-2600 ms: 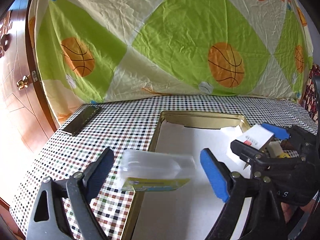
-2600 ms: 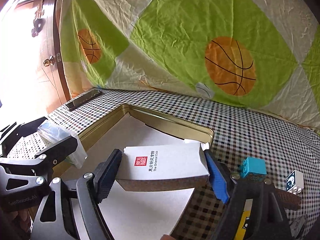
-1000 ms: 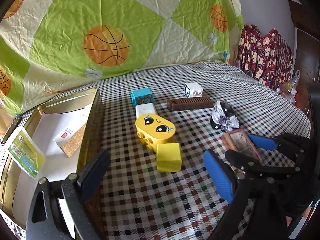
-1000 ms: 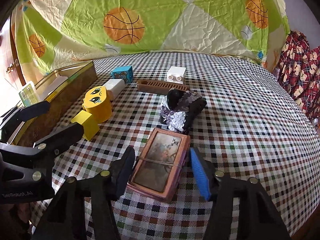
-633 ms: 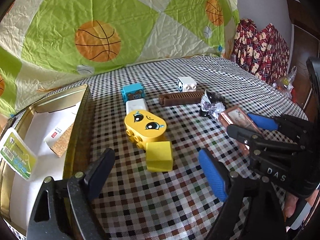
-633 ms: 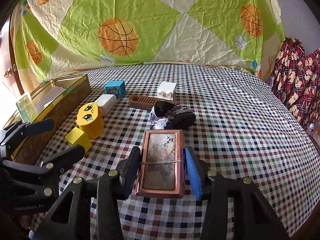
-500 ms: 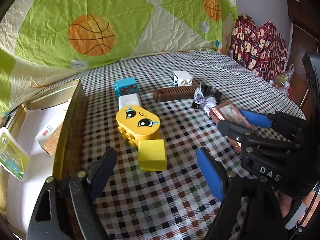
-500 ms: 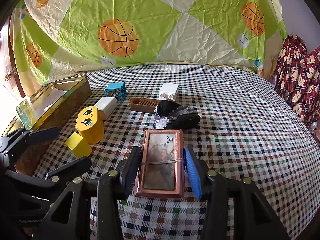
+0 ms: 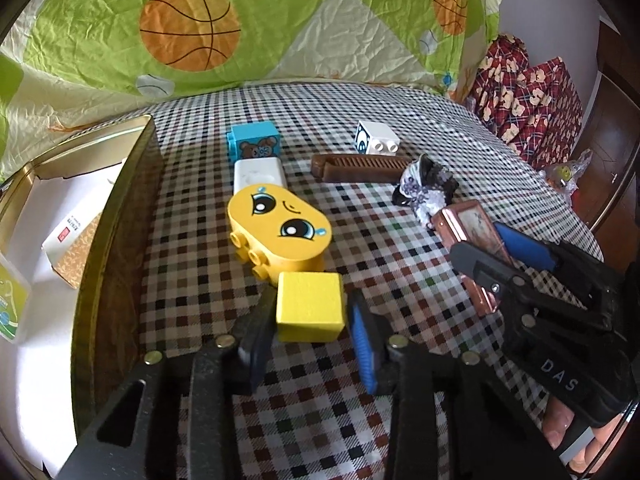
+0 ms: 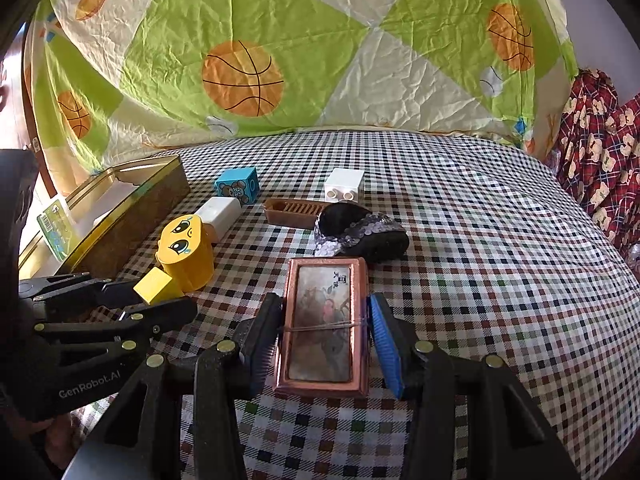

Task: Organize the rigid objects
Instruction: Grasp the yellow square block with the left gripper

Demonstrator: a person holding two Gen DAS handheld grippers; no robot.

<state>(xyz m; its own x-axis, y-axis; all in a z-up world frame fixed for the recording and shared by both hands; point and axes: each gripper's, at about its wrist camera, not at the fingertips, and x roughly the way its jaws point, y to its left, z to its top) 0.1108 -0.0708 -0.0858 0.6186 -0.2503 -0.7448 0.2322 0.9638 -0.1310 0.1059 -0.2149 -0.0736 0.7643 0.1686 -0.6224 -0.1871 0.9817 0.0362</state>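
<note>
A small yellow cube (image 9: 310, 306) sits on the checked tablecloth, just in front of a yellow face block (image 9: 280, 228). My left gripper (image 9: 310, 320) straddles the cube; its jaws are closing, and both pads touch the cube's sides. In the right wrist view the cube (image 10: 156, 285) pokes out of the left gripper (image 10: 160, 298). My right gripper (image 10: 324, 316) is shut on a copper-framed picture box (image 10: 320, 344), held slightly above the cloth. That box (image 9: 464, 216) and the right gripper (image 9: 478, 238) also show at the right of the left wrist view.
A gold tin (image 9: 116, 208) at the left holds a white carton (image 9: 68, 232) and a green card (image 9: 8, 304). Behind the face block lie a white block (image 9: 258, 174), a blue bear block (image 9: 254, 144), a brown comb (image 9: 360, 166), a white stud brick (image 9: 376, 140) and a sequined black object (image 9: 426, 186).
My left gripper's wide jaws have drawn in onto the yellow cube, and it has tipped down closer to it. The right gripper keeps hold of the picture box, barely moved.
</note>
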